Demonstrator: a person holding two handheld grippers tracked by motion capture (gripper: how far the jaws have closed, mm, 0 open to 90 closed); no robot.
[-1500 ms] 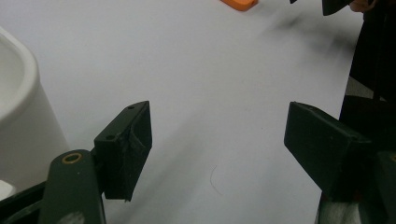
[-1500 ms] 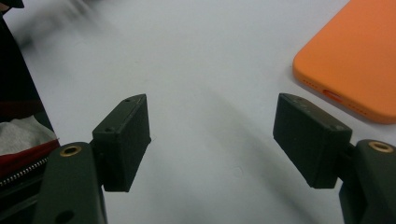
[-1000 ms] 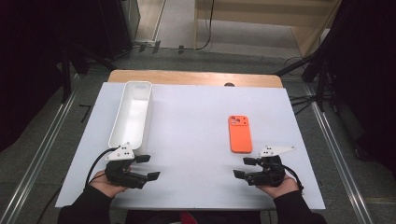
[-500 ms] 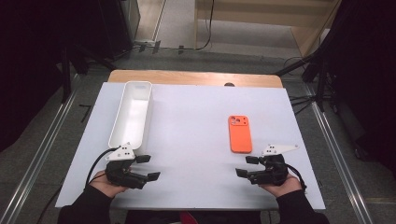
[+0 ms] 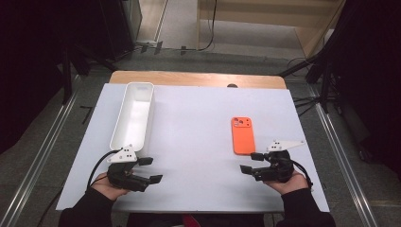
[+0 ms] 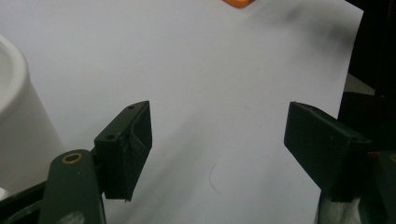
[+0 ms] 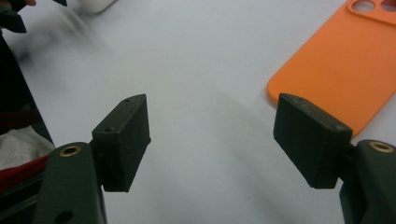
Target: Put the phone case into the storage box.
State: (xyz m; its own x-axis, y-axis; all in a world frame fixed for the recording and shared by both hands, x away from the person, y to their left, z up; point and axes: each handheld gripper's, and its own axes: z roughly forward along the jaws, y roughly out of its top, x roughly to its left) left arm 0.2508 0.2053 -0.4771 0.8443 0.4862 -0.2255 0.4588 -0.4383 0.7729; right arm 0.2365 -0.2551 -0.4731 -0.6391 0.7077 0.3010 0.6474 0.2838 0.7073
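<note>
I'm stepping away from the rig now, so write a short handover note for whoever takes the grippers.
Left gripper: open, holding nothing, near the table's front edge just in front of the white tray.
Right gripper: open, holding nothing, just in front of the orange phone case.
Phone case lies flat on the white table, apart from the tray, which looks empty.
Done: nothing grasped.
Left: probably pick up the case and put it in the tray.

White tray (image 5: 134, 116) on white table (image 5: 198, 123).

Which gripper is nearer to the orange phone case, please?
The right gripper, just below the phone case at its near end. The left gripper is far across the table, beside the tray.
</note>
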